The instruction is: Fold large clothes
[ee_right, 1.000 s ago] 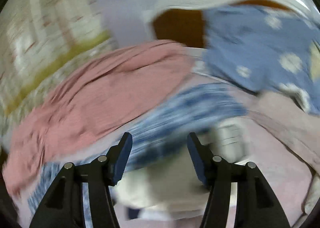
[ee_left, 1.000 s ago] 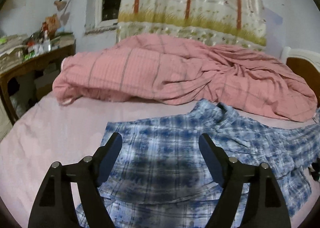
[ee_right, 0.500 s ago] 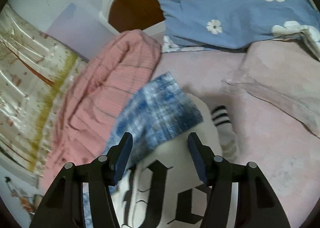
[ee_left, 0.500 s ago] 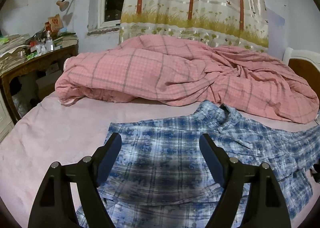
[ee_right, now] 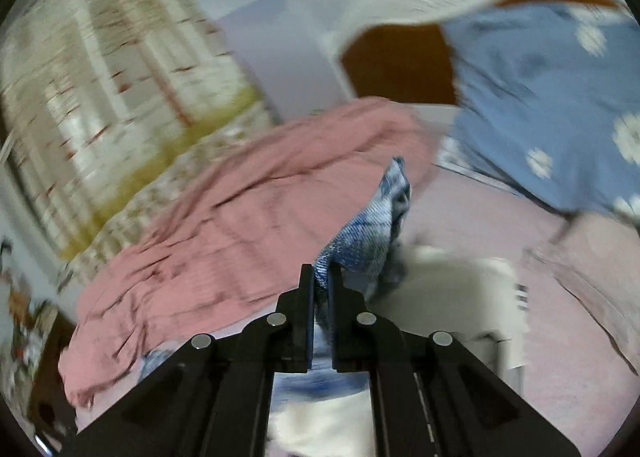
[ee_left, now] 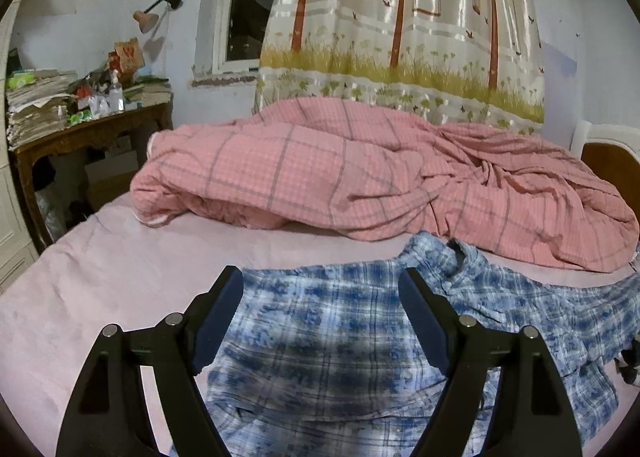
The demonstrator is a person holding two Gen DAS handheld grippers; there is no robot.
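Shirt (ee_left: 340, 345) lies spread on the bed (ee_left: 100, 277), collar toward the pink quilt (ee_left: 360, 177); one blue plaid end, likely a sleeve, is pinched between the pressed-together fingers of the right gripper (ee_right: 321, 277), lifted above the white garment (ee_right: 448, 281). The left gripper (ee_left: 320, 297) hovers spread over the shirt body. To fold well, I'd carry the sleeve low across the chest, keeping tension even, while the left gripper pins the body flat.

left gripper (ee_left: 321, 299): matte black frame, triangular cut-outs in the arms, round silver screws at the joints, dark navy pads on flat fingers (ee_left: 218, 311) | right gripper (ee_right: 320, 281): same black frame, four silver screws, thin black fingers
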